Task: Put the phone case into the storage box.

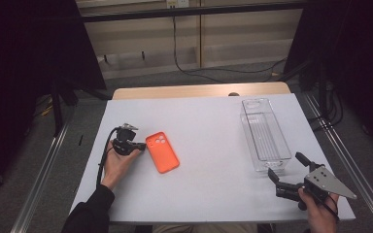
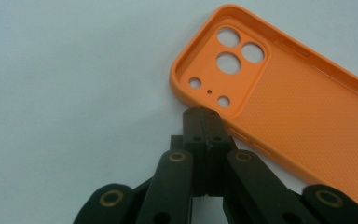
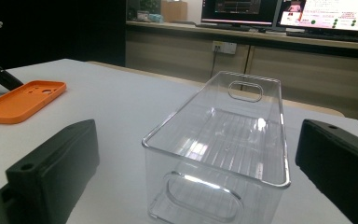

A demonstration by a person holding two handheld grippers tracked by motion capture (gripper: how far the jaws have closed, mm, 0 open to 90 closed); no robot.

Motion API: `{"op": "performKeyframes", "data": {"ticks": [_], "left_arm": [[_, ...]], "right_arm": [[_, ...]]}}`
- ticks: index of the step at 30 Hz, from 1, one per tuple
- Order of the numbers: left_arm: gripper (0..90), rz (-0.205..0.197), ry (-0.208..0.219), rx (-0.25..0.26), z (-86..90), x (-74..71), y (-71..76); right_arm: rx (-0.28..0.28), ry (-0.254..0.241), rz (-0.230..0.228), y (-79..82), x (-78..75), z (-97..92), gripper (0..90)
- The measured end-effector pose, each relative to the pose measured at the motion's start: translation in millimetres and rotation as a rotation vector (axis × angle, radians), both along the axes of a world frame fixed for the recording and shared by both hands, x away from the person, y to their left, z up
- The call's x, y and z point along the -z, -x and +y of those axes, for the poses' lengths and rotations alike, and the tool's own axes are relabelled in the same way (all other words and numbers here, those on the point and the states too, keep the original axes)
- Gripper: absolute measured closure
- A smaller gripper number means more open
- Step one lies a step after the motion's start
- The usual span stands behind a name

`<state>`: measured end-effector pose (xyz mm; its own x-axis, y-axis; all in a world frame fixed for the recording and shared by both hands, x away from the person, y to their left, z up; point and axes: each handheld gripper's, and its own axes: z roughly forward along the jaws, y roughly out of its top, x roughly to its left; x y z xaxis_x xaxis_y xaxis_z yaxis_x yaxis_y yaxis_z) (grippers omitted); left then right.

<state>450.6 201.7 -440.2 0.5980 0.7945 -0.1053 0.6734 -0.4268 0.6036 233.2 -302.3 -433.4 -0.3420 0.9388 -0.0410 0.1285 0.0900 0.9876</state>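
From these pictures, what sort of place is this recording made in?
Probably a lab or office workbench: a white table with rails alongside, lit computer monitors on a far counter, cables on grey carpet.

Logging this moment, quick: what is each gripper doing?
Left gripper: closed, empty, tips at the orange phone case rim.
Right gripper: open, empty, facing the clear bin.

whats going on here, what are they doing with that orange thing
A person sits at a white table with a two-jaw gripper in each hand. The left gripper, jaws shut with nothing between them, has its tip right at the edge of an orange phone case that lies flat with its inside up; whether it touches is hard to tell. The right gripper, jaws open and empty, is just short of the near end of an empty clear plastic bin.
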Motion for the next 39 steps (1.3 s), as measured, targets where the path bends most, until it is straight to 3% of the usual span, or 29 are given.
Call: {"op": "performKeyframes", "data": {"ticks": [14,39], "left_arm": [[90.0,-0.015,-0.01,-0.011,-4.8,0.6,-8.9],[90.0,-0.049,0.012,-0.02,-17.3,0.7,-22.6]], "right_arm": [[-0.001,0.0,-0.002,-0.1,0.0,0.0,0.0],[-0.005,0.003,-0.001,-0.4,0.3,-0.2,0.0]]}}
